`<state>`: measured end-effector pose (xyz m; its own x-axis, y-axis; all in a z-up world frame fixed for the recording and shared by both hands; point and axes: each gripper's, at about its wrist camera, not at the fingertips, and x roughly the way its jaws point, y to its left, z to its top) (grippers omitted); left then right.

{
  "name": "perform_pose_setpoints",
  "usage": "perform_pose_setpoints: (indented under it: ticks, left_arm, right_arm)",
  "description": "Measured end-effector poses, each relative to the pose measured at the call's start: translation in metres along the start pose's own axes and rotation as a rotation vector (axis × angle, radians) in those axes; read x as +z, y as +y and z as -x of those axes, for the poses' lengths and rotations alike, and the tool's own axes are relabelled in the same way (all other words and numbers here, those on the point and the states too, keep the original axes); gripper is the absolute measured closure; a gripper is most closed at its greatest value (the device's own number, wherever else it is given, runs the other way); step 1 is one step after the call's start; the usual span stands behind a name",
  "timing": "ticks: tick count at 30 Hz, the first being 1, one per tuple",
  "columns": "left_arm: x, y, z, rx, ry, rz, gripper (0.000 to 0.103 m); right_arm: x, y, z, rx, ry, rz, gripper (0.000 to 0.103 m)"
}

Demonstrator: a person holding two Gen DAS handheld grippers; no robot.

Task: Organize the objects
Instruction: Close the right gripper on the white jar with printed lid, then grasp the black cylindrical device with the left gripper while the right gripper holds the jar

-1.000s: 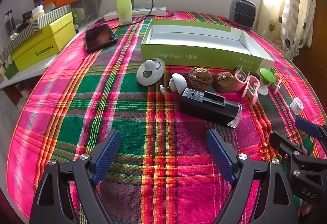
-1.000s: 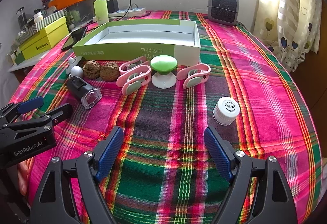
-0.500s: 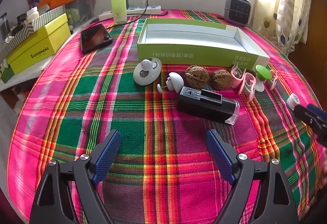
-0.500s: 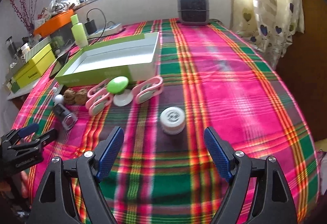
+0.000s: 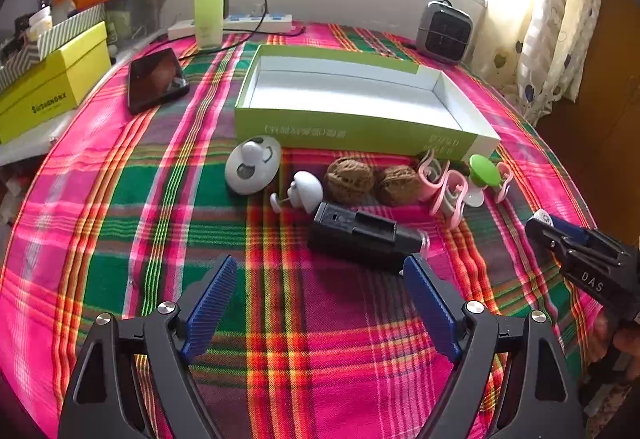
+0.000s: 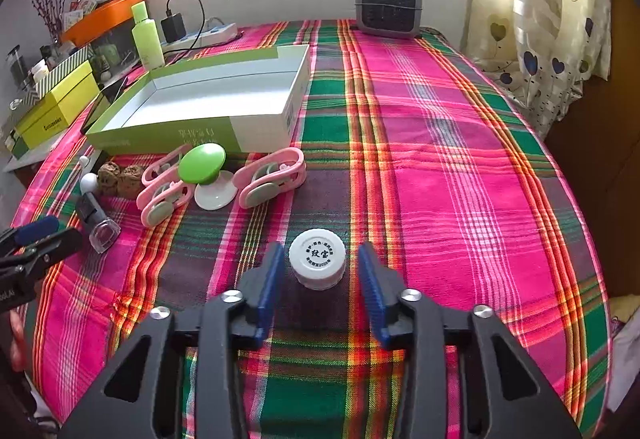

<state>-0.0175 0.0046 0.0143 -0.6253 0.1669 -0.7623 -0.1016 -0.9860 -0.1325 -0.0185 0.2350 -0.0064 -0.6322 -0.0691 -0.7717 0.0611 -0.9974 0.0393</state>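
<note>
Right gripper (image 6: 320, 271): jaws just closing around the small white round-capped plastic jar (image 6: 317, 259) standing on the pink-and-green plaid tablecloth (image 6: 440, 167); narrow gaps remain either side, pads not pressing. Left gripper (image 5: 320, 291): spread wide, nothing between, before the black rectangular plastic device (image 5: 360, 239).

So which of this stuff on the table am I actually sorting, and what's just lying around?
For the job:
green box, empty
white jar, between the right gripper pads, which have just been closing, not yet pressing
pink clips
green knob
walnuts
black device

Lying about:
phone
heater
green bottle
yellow box
</note>
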Motion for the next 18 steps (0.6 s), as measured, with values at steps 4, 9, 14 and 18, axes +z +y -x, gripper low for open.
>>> perform_pose_setpoints:
  ticks: [4,9,14,18]
  left_arm:
    - [0.005,0.000,-0.001,-0.013,-0.008,0.004,0.018]
    - [0.004,-0.007,-0.006,-0.066,0.009,-0.009,0.018]
    - [0.002,-0.017,-0.007,-0.111,0.010,-0.026,0.018]
    - [0.002,-0.024,-0.009,-0.108,0.017,-0.047,0.018]
  right_arm:
    - [-0.001,0.002,0.002,0.018,-0.002,0.007,0.074]
    - [-0.002,0.004,0.004,0.030,-0.003,0.011,0.074]
    - [-0.004,0.000,0.006,0.037,-0.004,-0.002,0.074]
    - [-0.006,0.000,0.008,0.039,-0.005,-0.005,0.074]
